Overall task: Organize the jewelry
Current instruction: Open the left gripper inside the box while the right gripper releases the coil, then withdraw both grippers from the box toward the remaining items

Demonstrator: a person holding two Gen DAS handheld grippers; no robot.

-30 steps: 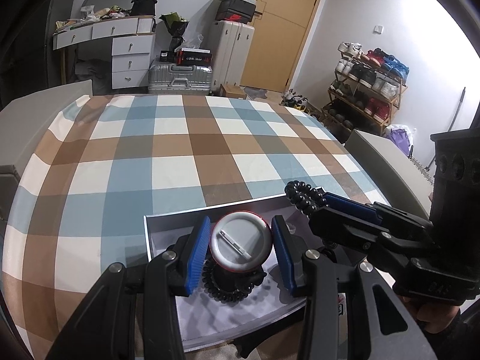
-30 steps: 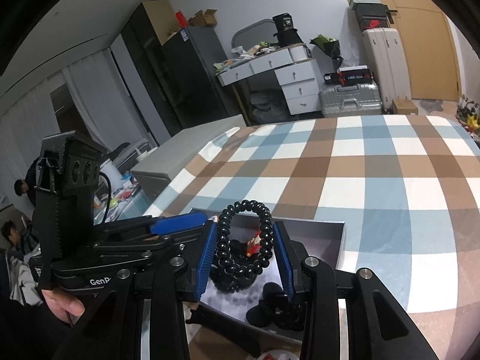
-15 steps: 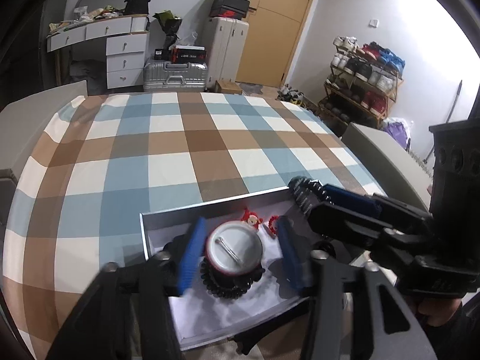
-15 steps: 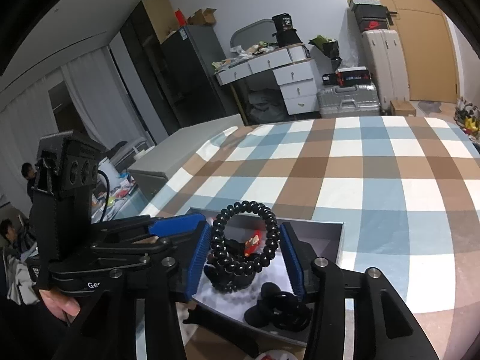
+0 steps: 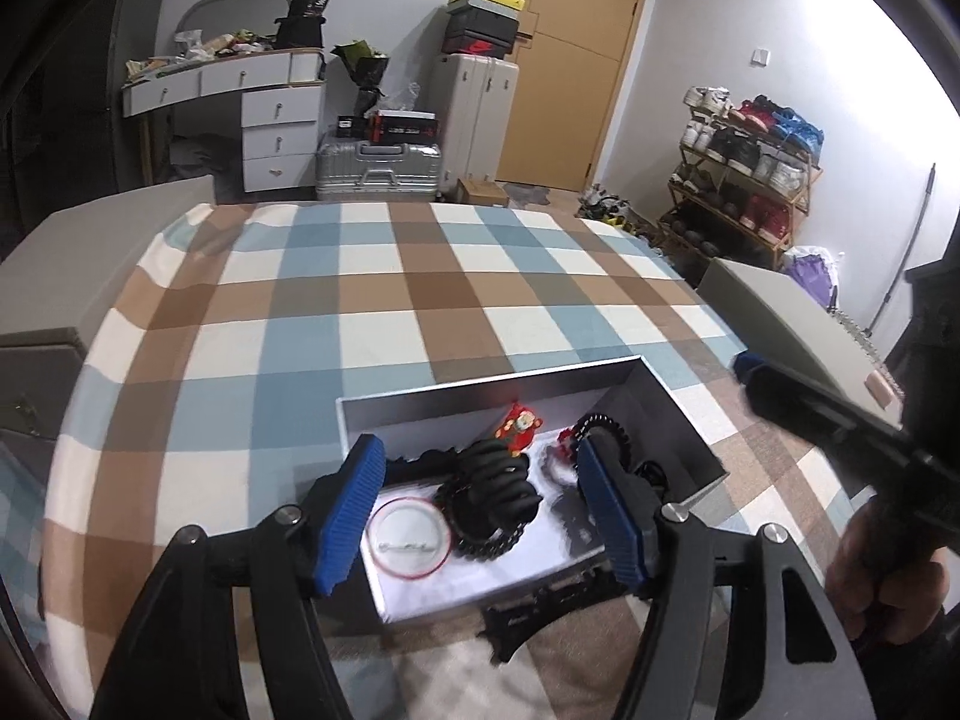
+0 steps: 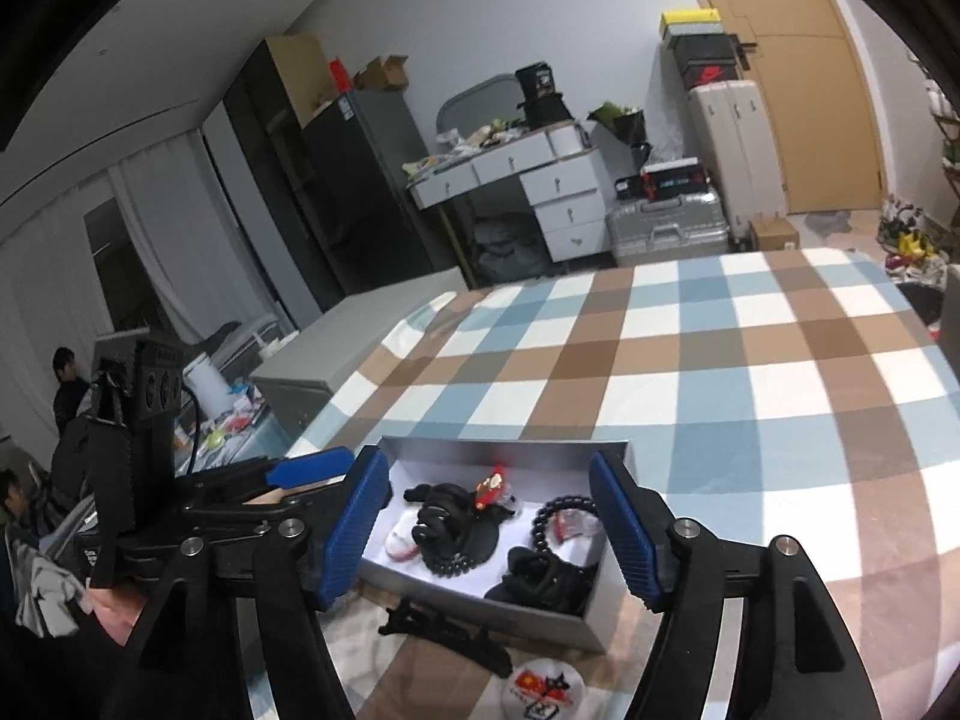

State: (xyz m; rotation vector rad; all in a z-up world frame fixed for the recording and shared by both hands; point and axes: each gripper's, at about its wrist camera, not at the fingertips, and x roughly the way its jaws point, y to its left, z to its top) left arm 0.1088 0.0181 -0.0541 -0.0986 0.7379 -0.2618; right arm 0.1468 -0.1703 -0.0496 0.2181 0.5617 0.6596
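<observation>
Checked cloth (image 5: 372, 276) beyond box (image 5: 480, 399) bare; box floor crowded; black clip (image 6: 447, 639) before near wall.

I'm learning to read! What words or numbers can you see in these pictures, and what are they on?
"36", it seems: white label on the black box atop the white desk.
Red swoosh sign, no words: black shoebox.
Too blurred to read: red-and-black box; round white badge.

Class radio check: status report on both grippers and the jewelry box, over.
Left gripper and right gripper open, just released. Badge and beaded bracelet lie in box. Nothing obstructing.
</observation>
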